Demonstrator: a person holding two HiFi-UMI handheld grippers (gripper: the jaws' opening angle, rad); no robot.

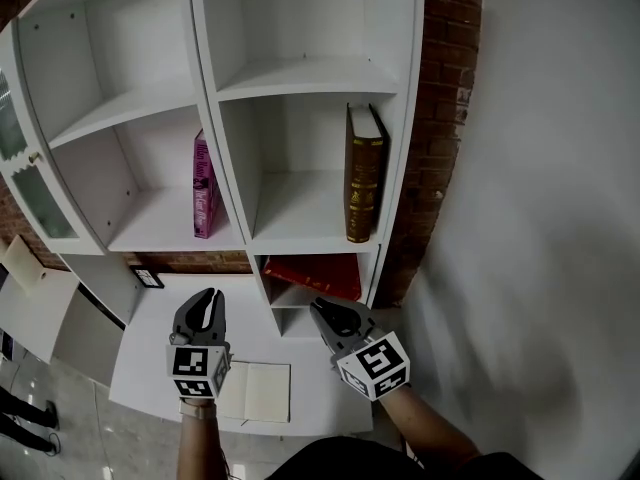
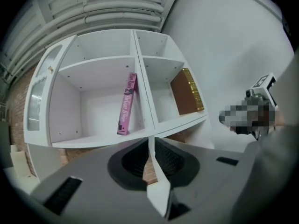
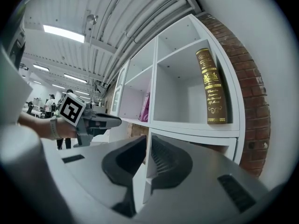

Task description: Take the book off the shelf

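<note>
Both claws empty and nearly closed in front of the shelf, with every book on its board.

The left claw [image 1: 209, 296] and the right claw [image 1: 318, 306] each have their jaws drawn almost together with nothing between them. Both are held level, short of the white shelf [image 1: 310, 83] and touching none of it. On the shelf, the brown book [image 1: 363, 173] stands upright against the right wall of the right-hand middle compartment. The pink book [image 1: 204, 188] stands in the left-hand middle compartment, beside the central divider, and a red book [image 1: 312, 276] lies in the compartment under the brown one. Below the shelf, an open notebook [image 1: 262, 390] lies on the white tabletop [image 1: 150, 338].
</note>
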